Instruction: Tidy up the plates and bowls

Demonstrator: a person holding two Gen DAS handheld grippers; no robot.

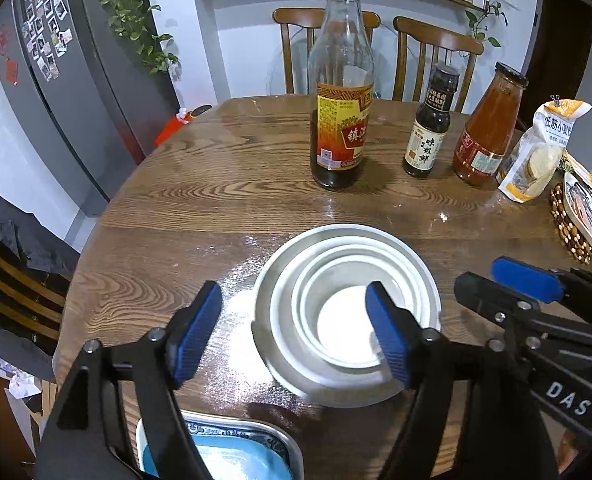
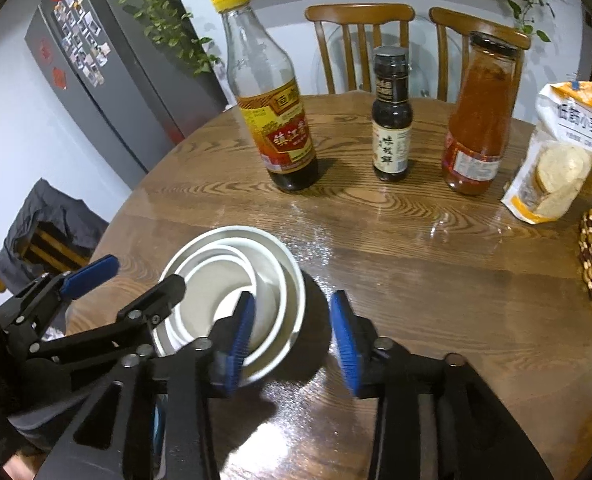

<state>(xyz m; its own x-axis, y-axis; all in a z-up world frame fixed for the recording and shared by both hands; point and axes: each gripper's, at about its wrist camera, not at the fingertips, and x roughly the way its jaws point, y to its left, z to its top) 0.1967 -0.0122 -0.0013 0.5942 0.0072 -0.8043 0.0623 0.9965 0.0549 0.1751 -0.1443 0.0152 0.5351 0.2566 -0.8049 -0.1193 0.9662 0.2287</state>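
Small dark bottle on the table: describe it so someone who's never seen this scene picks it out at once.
On the round wooden table, three bottles stand in a row on the far side, in front of two wooden chairs. The small dark bottle is the middle one, between the tall yellow-capped bottle and the orange-red sauce bottle. It is the shortest, with a black cap and a white label bearing black characters.

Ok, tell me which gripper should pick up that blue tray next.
Left, probably. The left gripper hangs open with the blue tray directly below its fingers at the table's near edge. The right gripper, also open, sits beside the nested white bowls, farther off.
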